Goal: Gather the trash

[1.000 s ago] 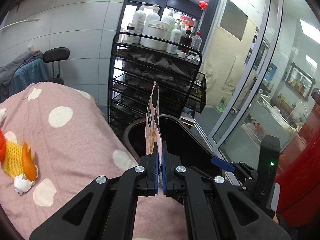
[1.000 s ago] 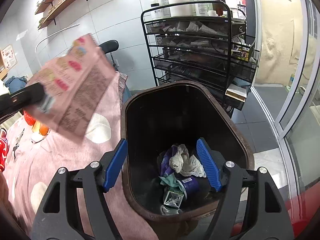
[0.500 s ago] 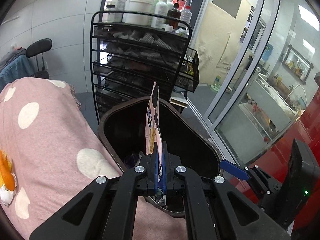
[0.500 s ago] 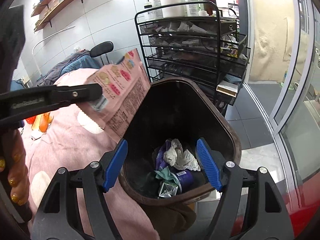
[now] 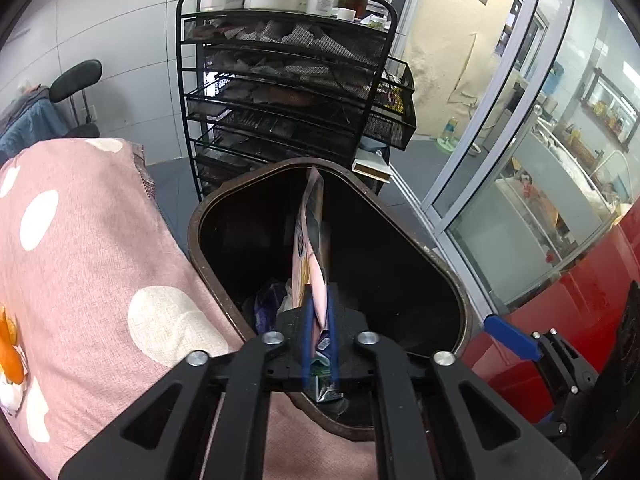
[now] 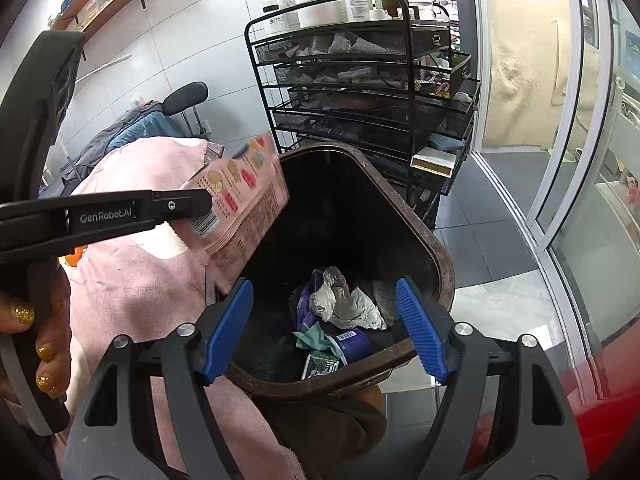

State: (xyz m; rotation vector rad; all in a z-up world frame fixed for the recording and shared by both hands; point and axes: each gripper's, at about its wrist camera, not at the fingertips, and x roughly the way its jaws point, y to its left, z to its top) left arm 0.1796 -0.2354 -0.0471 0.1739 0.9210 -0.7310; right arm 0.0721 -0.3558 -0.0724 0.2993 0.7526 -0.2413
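Left wrist view: left gripper's (image 5: 319, 334) blue pads motion-blurred, so whether they still pinch the pink snack bag (image 5: 310, 248) is unclear. Bag seen edge-on here, print unreadable. Bin's (image 5: 448, 276) near rim hidden behind the gripper body. Orange item (image 5: 10, 354) on the pink spotted cover (image 5: 92, 248) cut off by left edge. Right wrist view: bottle labels on the black rack (image 6: 360, 92) too small to read.

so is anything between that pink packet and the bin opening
Nothing visible. The pink packet, held in the left gripper, hangs over the rim of the brown bin, whose mouth is uncovered; only earlier trash lies at the bottom.
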